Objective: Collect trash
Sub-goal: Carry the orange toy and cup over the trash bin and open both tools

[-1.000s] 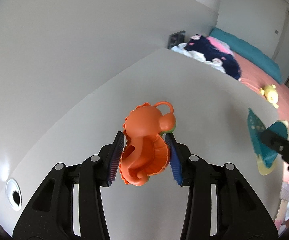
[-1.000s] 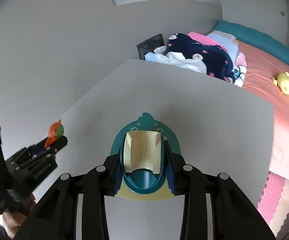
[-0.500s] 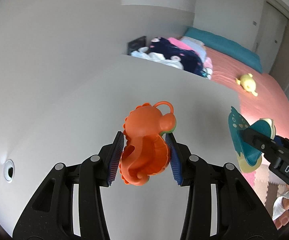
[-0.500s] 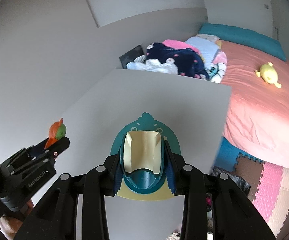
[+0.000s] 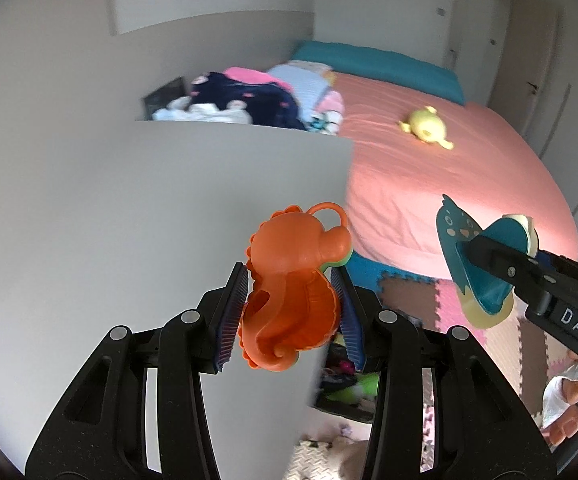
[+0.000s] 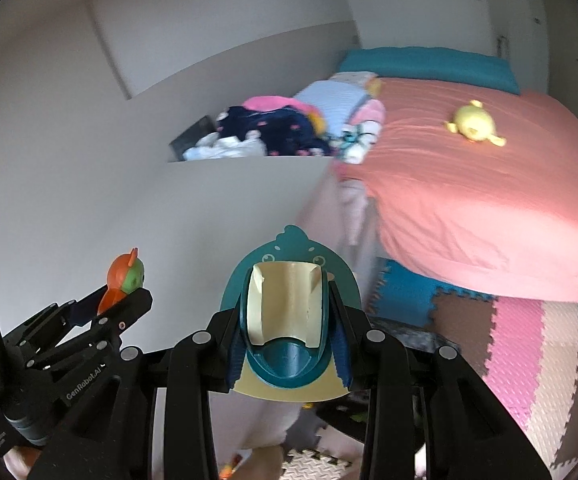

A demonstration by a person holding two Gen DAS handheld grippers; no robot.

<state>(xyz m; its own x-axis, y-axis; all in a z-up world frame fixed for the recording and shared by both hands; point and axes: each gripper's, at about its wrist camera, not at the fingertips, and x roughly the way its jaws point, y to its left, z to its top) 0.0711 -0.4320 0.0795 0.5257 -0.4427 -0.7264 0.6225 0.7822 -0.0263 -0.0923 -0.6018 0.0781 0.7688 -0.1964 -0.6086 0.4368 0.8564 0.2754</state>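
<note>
1. We see a bed (image 5: 441, 176) under a coral-pink sheet, with a teal pillow (image 5: 377, 66) along its far end.
2. We see a yellow plush toy (image 5: 427, 130) lying on the sheet, well apart from everything else.
3. We see a heap of clothes (image 6: 285, 130), navy, pink and white, just behind the pale grey worktop (image 5: 161, 216).
4. We see foam puzzle mats (image 6: 529, 344) in pink, brown, cream and blue covering the floor beside the bed.

a stuffed toy (image 5: 425, 131) lies on the bed (image 5: 429, 184), which stands right of the table (image 5: 149, 220), clothes (image 5: 245, 104) piled behind it.
</note>
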